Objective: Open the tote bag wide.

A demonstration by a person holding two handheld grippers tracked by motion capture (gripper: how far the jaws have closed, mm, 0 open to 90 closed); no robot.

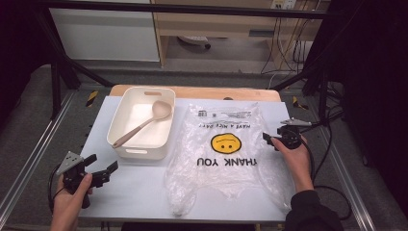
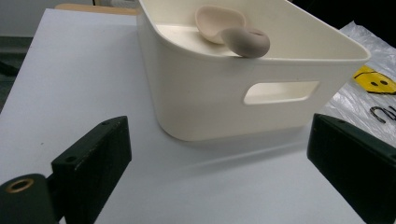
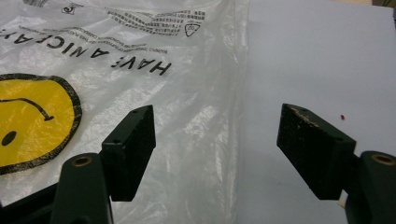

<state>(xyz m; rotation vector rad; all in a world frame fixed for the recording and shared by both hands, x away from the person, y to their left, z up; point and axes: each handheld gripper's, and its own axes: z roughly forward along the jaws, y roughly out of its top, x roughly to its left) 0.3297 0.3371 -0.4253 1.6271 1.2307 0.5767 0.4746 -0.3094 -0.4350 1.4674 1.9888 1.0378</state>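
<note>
From the high view, I stand at a pale bench (image 1: 144,192). A white bin (image 1: 141,122) sits at the back left with a beige spoon (image 1: 144,124) lying diagonally inside it. Just right of the bin, a clear plastic bag (image 1: 219,159) lies flat, printed with a yellow smiley face and "THANK YOU". My left hand-held gripper (image 1: 102,166) hovers near the front left, jaws spread, pointing toward the bin. My right hand-held gripper (image 1: 269,139) sits at the bag's right edge.

In the left gripper view, my left hand-held gripper (image 2: 219,158) is spread wide over bare bench, the bin (image 2: 233,93) just beyond, the spoon's (image 2: 233,32) handle end resting on its near rim.

In the right gripper view, my right hand-held gripper (image 3: 217,149) is spread, straddling the bag's (image 3: 140,70) edge, holding nothing.
</note>
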